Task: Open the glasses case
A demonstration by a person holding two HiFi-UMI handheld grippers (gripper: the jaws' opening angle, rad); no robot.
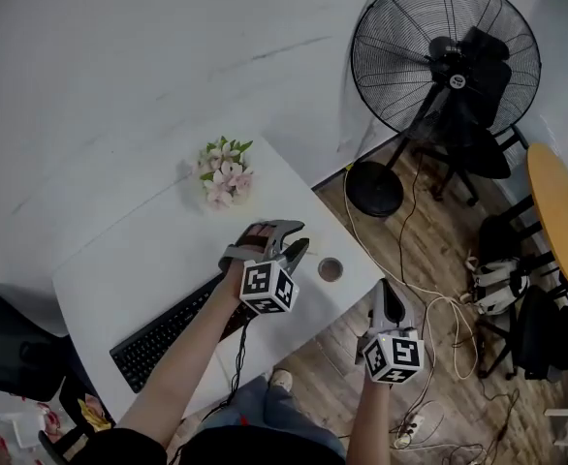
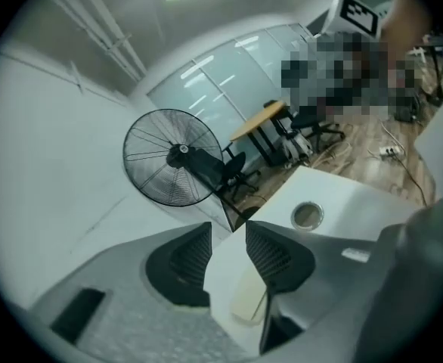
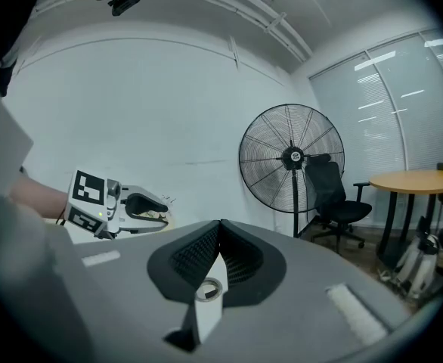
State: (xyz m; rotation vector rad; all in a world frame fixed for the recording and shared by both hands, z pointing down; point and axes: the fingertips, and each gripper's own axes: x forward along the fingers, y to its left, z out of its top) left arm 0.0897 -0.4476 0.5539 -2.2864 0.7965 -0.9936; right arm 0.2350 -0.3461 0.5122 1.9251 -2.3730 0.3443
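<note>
What seems to be the glasses case [image 2: 248,302], a pale cream oval, is seen lying closed on the white table [image 1: 158,250], low between the jaws of the left gripper [image 2: 227,231] and just beside one of them. No writing can be made out on it. The left jaws are held wide apart, and no pad is seen pressing on the case.

Black-and-white square markers are carried on the left gripper's cube [image 1: 268,288] and the right gripper's cube [image 1: 393,356].

A round metal-rimmed hole [image 1: 331,269] is set into the table near the left gripper. A small bunch of pink and white flowers [image 1: 226,172] is placed further back, and a black keyboard [image 1: 163,335] is crossed by the left forearm.

The right gripper [image 3: 219,225] is held beyond the table's edge, over the wooden floor, roughly level, with its jaw tips closed together on nothing.

Beyond stand a large black fan [image 1: 446,51], a dark office chair [image 1: 478,143] and a round wooden table [image 1: 560,211].
</note>
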